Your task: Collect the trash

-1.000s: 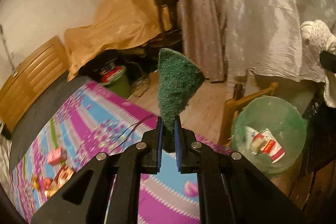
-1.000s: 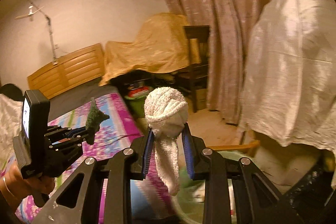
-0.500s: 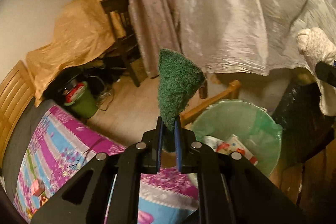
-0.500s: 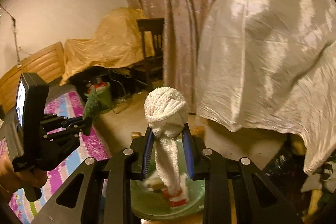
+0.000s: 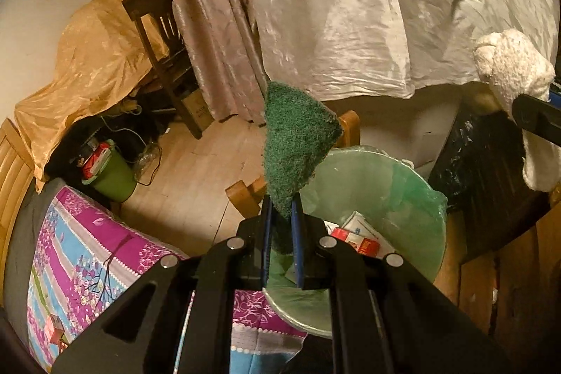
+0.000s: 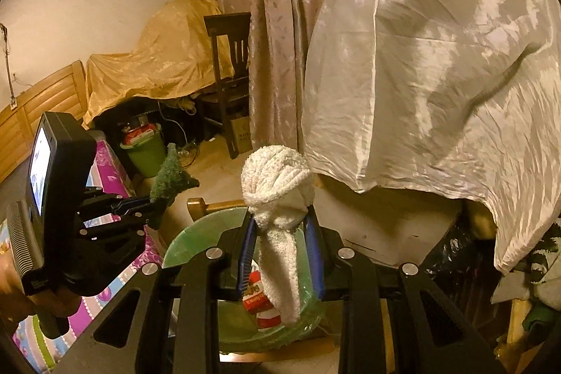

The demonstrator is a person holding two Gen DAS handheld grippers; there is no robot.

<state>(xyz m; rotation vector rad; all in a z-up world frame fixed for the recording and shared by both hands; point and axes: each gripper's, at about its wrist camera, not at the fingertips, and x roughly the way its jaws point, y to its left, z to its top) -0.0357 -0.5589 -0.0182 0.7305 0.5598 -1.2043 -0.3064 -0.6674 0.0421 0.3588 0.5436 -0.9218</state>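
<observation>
A green scouring pad (image 5: 298, 146) is pinched by its lower corner in the nearly closed jaws of the left gripper (image 5: 280, 230), and a knotted white cloth (image 6: 277, 195) is clamped just below its bulge in the partly closed jaws of the right gripper (image 6: 280, 255). Both pieces are held above the green-lined trash bin (image 5: 403, 184), in which a red and white carton (image 5: 361, 242) is already seen.

The pad is judged light, springy and rough, so a corner pinch is enough and little slip is expected. The cloth is judged soft and limp; its tail hangs between the jaws toward the bin, so the knot is the firmest place to be taken. Neither is fragile, and both should drop freely once released, though terry loops may be snagged on the pads.

In the left wrist view the bin's rim and its place beside the patterned bedspread (image 5: 70, 255) are shown, while of the right gripper only the cloth and a dark edge are seen. In the right wrist view the left gripper is shown whole from the side, with the hand (image 6: 21, 297) that carries it, and the cloth's tail is seen over the bin.
</observation>
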